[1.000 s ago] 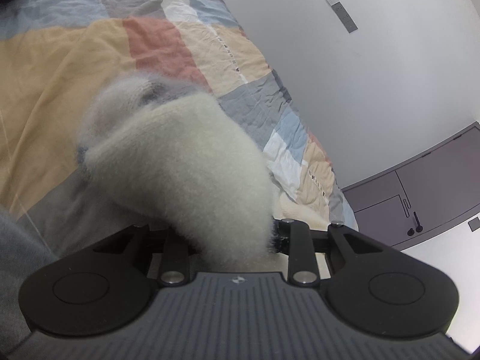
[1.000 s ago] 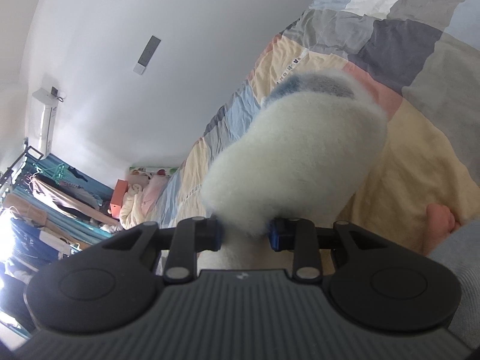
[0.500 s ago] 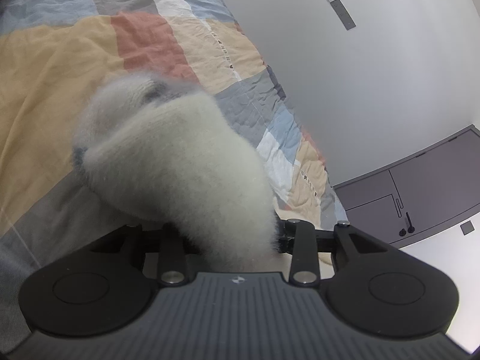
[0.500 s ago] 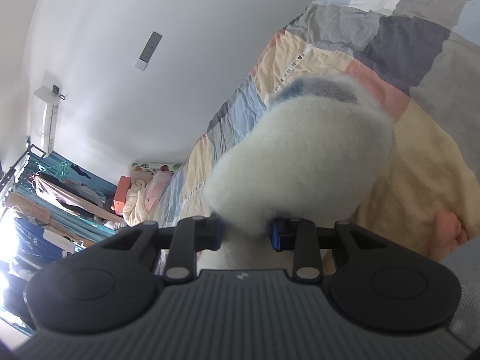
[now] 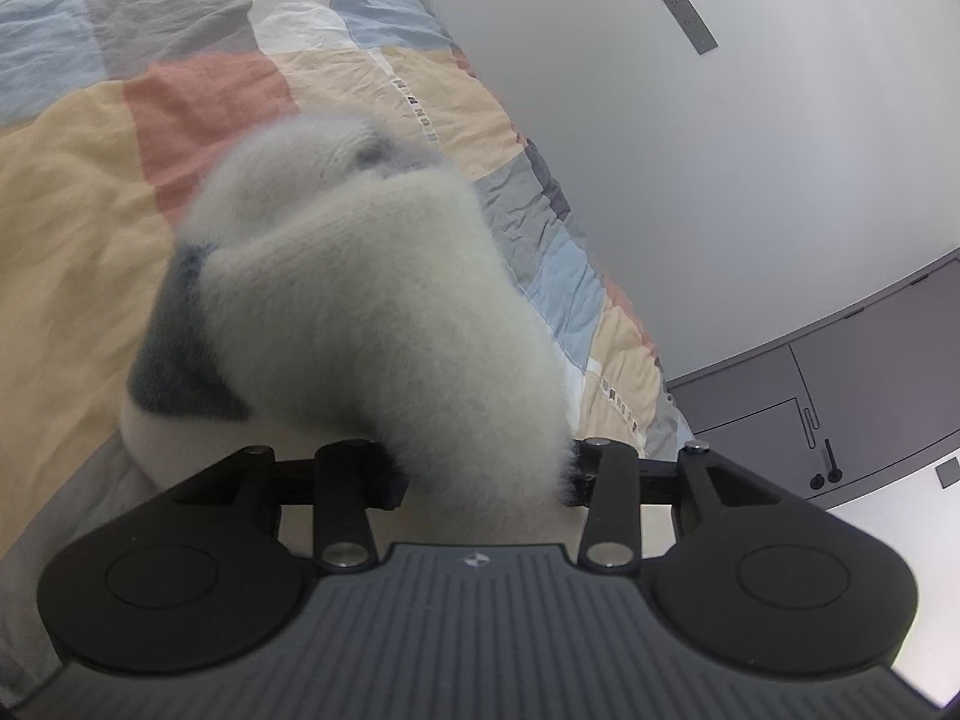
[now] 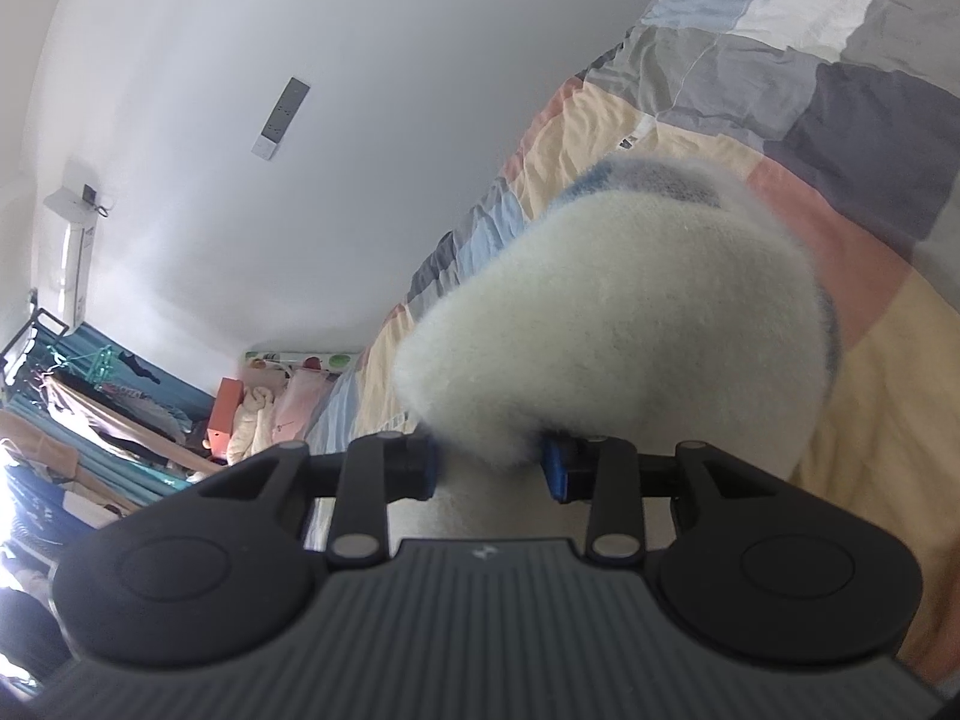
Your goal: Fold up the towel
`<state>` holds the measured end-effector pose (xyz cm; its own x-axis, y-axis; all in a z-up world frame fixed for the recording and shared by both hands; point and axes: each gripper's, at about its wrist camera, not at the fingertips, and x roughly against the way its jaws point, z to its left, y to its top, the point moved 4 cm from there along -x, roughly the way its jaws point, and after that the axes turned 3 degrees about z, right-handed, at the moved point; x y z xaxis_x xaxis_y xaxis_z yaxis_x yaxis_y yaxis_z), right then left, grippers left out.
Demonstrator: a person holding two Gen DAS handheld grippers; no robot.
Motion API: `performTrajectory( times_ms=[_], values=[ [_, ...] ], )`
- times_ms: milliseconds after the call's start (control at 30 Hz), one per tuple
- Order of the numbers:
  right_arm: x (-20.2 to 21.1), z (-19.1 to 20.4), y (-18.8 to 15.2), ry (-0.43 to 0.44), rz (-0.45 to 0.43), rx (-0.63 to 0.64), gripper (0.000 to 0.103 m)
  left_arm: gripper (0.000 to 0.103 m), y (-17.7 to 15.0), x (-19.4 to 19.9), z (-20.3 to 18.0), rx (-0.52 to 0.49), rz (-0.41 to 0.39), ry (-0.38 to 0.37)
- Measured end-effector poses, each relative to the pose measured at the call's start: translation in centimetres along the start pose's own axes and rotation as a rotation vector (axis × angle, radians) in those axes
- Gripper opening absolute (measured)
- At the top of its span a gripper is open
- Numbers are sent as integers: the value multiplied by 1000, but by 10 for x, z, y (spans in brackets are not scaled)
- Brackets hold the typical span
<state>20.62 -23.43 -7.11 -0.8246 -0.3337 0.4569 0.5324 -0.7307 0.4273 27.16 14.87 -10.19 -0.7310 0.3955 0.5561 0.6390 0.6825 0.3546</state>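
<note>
Towel (image 5: 360,312) stays pinched in both closed claws, left claw (image 5: 480,474) and right claw (image 6: 489,462), drifting slightly over the bed (image 5: 72,192); fold still underway.

The towel (image 5: 372,300) is seen as fluffy cream-white, marked with dark grey-blue patches; in the right wrist view the towel (image 6: 630,312) is edged with blue. The quilt (image 5: 90,192) is patterned in patchwork blocks of pale yellow, salmon, light blue, white and greys. The left gripper (image 5: 480,471) is coloured black; the right gripper (image 6: 489,462) is fitted with blue pads (image 6: 555,471). The wall (image 6: 300,30) is painted white.
</note>
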Motion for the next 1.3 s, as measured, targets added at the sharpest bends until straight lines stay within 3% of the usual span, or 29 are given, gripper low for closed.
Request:
performTrajectory(
  times_ms=[233, 533, 800, 1033, 1167, 1233, 1300],
  values=[
    [-55, -10, 11, -61, -10, 13, 39, 51, 24, -58, 11, -28, 29, 5],
    [-130, -24, 22, -122, 14, 52, 39, 54, 46, -122, 40, -21, 44, -41],
    [-176, -46, 31, -86, 59, 31, 40, 55, 61, -152, 56, -16, 57, -70],
    [-174, -38, 29, -71, 59, 77, 41, 56, 54, -140, 51, -71, 59, -74],
    [-158, -26, 28, -26, 54, 129, 56, 66, 50, -115, 51, -92, 51, -74],
    [-150, -22, 25, -11, 58, 151, 68, 79, 49, -93, 49, -133, -1, -26],
    [-142, -20, 21, -10, 66, 169, 72, 81, 46, -71, 48, -179, -36, -4]
  ],
)
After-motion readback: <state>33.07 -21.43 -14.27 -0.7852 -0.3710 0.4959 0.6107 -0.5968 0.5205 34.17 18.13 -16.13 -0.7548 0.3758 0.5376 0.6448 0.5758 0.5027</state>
